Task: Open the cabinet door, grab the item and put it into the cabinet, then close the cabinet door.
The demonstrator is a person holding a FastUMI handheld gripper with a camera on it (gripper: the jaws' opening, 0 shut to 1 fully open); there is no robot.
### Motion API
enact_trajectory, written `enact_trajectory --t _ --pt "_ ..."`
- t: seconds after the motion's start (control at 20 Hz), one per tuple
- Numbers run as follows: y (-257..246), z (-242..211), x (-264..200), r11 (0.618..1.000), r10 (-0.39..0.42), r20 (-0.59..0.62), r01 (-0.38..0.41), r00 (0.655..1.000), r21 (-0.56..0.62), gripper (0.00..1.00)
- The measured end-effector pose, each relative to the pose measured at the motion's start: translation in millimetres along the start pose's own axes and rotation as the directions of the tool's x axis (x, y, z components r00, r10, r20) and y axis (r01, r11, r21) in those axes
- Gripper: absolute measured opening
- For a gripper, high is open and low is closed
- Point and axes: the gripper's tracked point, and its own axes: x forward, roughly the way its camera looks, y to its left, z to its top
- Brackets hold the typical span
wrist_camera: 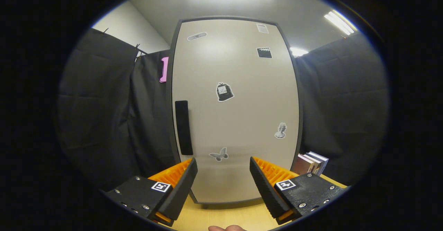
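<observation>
A tall beige cabinet (pixel 235 106) with a dark frame stands straight ahead on a wooden table (pixel 221 215). Its door is closed and carries several small stickers. A black vertical handle (pixel 183 127) sits on the door's left side, just beyond and above my left finger. My gripper (pixel 223 170) is open, its fingers spread wide in front of the door's lower part with nothing between them.
A few books (pixel 311 163) stand upright on the table to the right of the cabinet, just past my right finger. Black cloth walls close in on both sides. A fingertip of a person's hand (pixel 226 228) peeks in below the fingers.
</observation>
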Motion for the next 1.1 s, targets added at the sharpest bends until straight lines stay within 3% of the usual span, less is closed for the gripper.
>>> enact_trajectory --t 0.25,0.65,0.85,0.95,1.0,1.05,1.1 --pt "1 5 12 1.000 -0.002 -0.001 0.002 1.000 0.010 0.94" --pt "70 4 75 0.998 0.059 0.000 -0.059 0.998 -0.038 0.94" --pt "92 -8 97 0.996 0.067 -0.038 -0.069 0.997 -0.050 0.89" --pt "87 -10 106 0.997 0.033 -0.046 -0.036 0.998 -0.073 0.80" --pt "90 -7 110 0.997 0.043 -0.034 -0.045 0.999 -0.066 0.65" --pt "95 -4 111 0.996 0.063 -0.027 -0.064 0.998 -0.067 0.58" --pt "97 -4 114 0.995 0.058 -0.034 -0.060 0.998 -0.085 0.43"
